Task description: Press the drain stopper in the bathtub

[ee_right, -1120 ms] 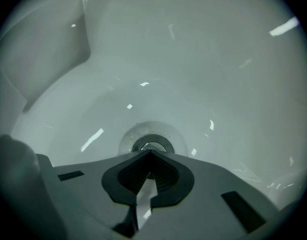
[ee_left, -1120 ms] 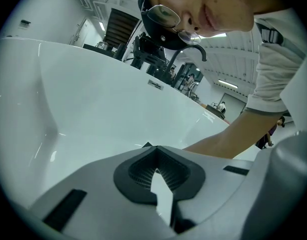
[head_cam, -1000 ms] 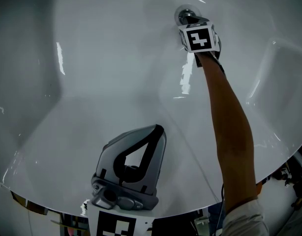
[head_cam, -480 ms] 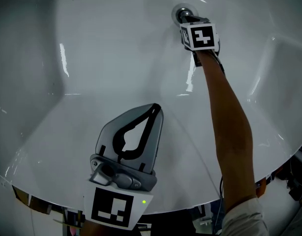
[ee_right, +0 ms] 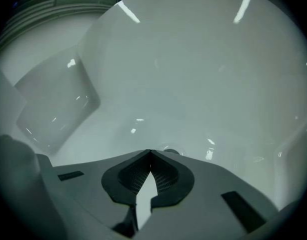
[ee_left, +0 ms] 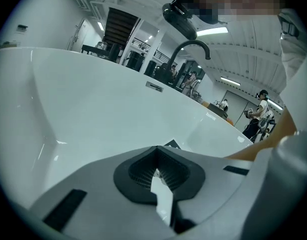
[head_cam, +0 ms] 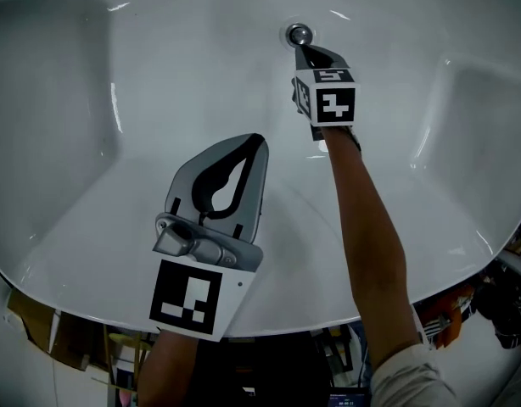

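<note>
One stopper (head_cam: pixel 299 34) in tub (head_cam: pixel 116 75), just beyond right gripper (head_cam: pixel 305 51) — fingers together, empty. Left gripper (head_cam: pixel 255 141) likewise closed, empty. One faucet (ee_left: pixel 192 43) — only in left gripper view.

the right claw (ee_right: pixel 150 153) hides most of the drain stopper (ee_right: pixel 172 151).

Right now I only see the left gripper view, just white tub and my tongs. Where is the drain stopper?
Observer: The drain stopper sits in the bathtub floor, near the top of the head view.
Operator: Is my other gripper close to it?
Observer: Yes, the right gripper points at it, tip just short; touching or not, I can't tell.
Operator: Are its tongs open?
Observer: No, the right gripper view shows them shut together, holding nothing.
</note>
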`<control>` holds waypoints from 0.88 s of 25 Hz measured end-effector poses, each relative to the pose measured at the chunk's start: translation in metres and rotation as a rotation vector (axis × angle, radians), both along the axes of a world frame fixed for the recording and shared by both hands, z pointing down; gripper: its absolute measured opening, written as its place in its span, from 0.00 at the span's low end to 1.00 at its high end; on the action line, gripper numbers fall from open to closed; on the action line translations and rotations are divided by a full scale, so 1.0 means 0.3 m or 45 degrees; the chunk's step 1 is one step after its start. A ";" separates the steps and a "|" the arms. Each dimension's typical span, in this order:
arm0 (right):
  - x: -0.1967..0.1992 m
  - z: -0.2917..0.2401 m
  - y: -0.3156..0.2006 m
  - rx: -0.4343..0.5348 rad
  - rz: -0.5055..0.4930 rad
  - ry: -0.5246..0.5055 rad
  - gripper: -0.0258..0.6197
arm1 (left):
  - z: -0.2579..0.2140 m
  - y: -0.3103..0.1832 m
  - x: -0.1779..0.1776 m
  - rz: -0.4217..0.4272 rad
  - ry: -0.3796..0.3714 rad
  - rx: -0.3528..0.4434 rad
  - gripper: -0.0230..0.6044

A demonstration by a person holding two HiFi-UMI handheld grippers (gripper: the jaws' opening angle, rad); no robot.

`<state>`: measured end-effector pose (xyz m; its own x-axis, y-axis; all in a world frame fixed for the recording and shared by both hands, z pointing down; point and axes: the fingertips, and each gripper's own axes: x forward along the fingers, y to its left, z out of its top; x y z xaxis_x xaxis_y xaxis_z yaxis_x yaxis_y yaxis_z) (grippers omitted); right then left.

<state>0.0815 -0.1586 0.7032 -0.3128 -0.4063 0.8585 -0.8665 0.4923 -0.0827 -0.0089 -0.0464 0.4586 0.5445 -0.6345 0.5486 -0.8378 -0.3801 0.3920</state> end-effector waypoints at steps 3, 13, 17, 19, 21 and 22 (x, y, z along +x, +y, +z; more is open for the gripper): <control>-0.017 -0.121 0.030 0.037 0.031 -0.057 0.07 | -0.056 -0.016 -0.003 -0.023 0.005 -0.014 0.05; -0.036 -0.580 0.130 0.191 0.037 -0.170 0.06 | -0.294 -0.035 0.006 -0.075 0.024 0.039 0.05; -0.017 -0.752 0.192 0.249 0.037 -0.213 0.06 | -0.374 -0.031 0.012 -0.092 0.018 0.121 0.05; -0.012 -0.858 0.226 0.287 0.037 -0.239 0.06 | -0.438 -0.021 0.020 -0.095 0.016 0.140 0.05; -0.017 -0.994 0.266 0.337 0.039 -0.268 0.06 | -0.519 0.008 0.016 -0.096 0.010 0.177 0.05; -0.020 -1.067 0.288 0.360 0.040 -0.283 0.07 | -0.560 0.025 0.012 -0.098 0.010 0.195 0.05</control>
